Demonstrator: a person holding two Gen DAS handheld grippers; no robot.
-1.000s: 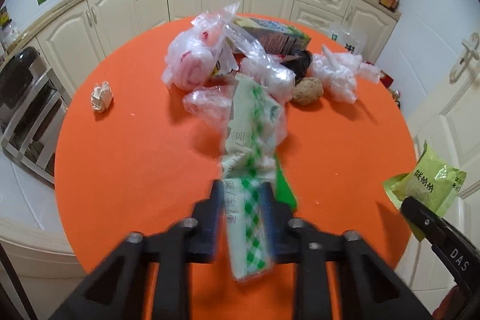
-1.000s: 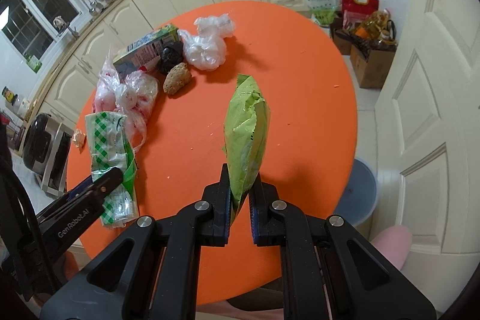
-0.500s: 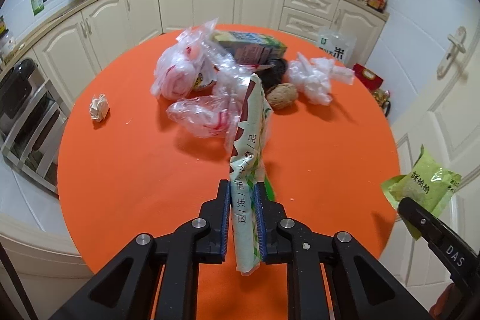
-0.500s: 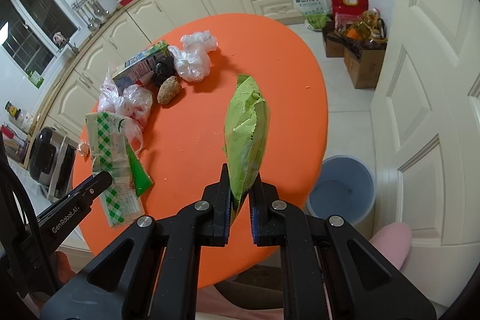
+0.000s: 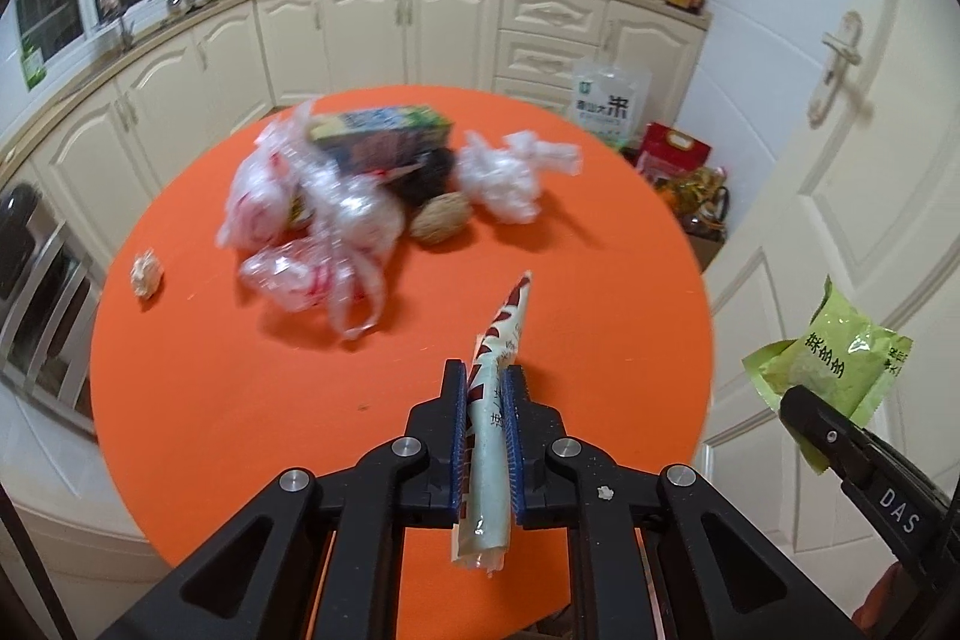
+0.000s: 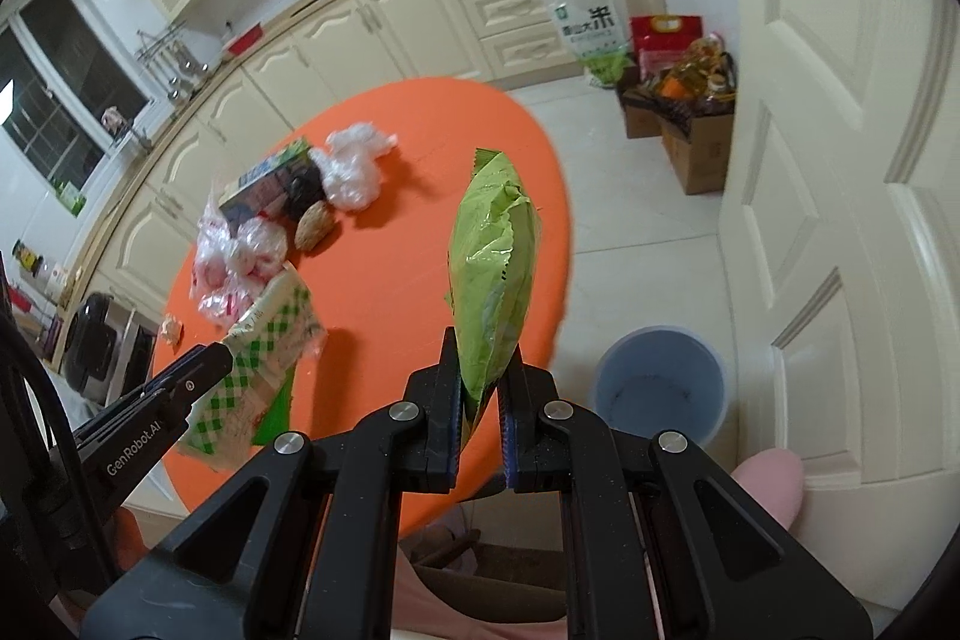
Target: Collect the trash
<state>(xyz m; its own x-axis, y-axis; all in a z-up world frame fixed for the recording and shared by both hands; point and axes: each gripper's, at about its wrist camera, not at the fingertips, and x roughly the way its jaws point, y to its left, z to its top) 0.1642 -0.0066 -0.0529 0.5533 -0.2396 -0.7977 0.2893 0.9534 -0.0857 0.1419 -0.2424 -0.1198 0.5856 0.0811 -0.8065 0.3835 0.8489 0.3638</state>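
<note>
Two grippers hang over a round orange table [image 5: 198, 400] in a cream-cabinet kitchen, each clamped on a piece of trash; on the left, the left gripper [image 5: 487, 427] has its jaws pressed nearly together on a checked wrapper [image 5: 493, 400], green-and-white in the right wrist view [image 6: 264, 358], held edge-on and clear of the tabletop; farther off, left of centre on the table, lie a paper wad [image 5: 147, 272], crumpled clear bags [image 5: 312, 232], a carton [image 5: 384, 133], a brown lump [image 5: 441, 224] and a white bag [image 5: 510, 178], the bags, carton and lump bunched together, the wad apart at the left edge; to the right, the right gripper [image 6: 480, 400] has its jaws closed tight on the lower end of a green packet [image 6: 495, 274], which stands upright above them, past the table's right rim; right again and on the floor, near the door [image 6: 840, 160], stands a blue bin [image 6: 660, 388], open-topped; a white rice bag [image 6: 585, 28] and boxes [image 6: 690, 130] sit by the far cabinets.
</note>
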